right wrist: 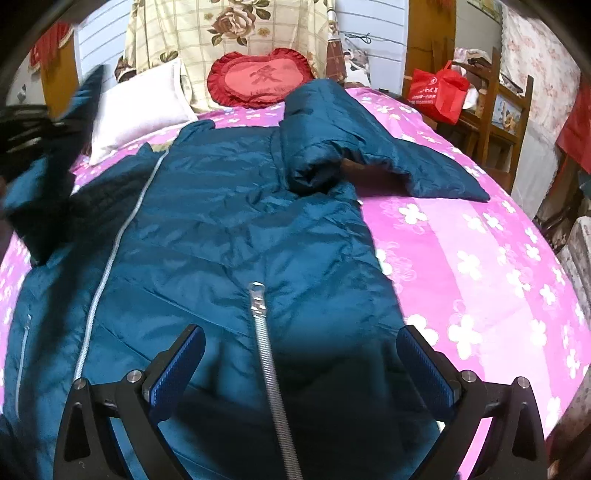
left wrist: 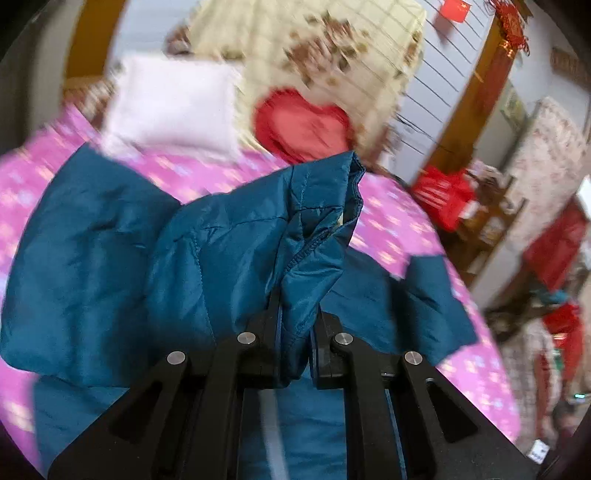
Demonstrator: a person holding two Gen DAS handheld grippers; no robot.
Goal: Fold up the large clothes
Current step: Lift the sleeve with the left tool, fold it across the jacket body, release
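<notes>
A large teal padded jacket (right wrist: 229,221) lies spread front up on a pink flowered bed (right wrist: 480,266), its zipper running down the left. Its right sleeve (right wrist: 388,155) lies bent across the bed near the pillows. My left gripper (left wrist: 297,314) is shut on the cuff of the left sleeve (left wrist: 295,229) and holds it lifted above the jacket; it shows blurred at the left edge of the right wrist view (right wrist: 33,133). My right gripper (right wrist: 301,354) is open and empty, hovering over the jacket's lower part.
A white pillow (right wrist: 136,107), a red heart-shaped cushion (right wrist: 258,77) and a floral quilt (right wrist: 236,29) sit at the head of the bed. A wooden shelf with a red bag (right wrist: 439,92) stands to the right of the bed.
</notes>
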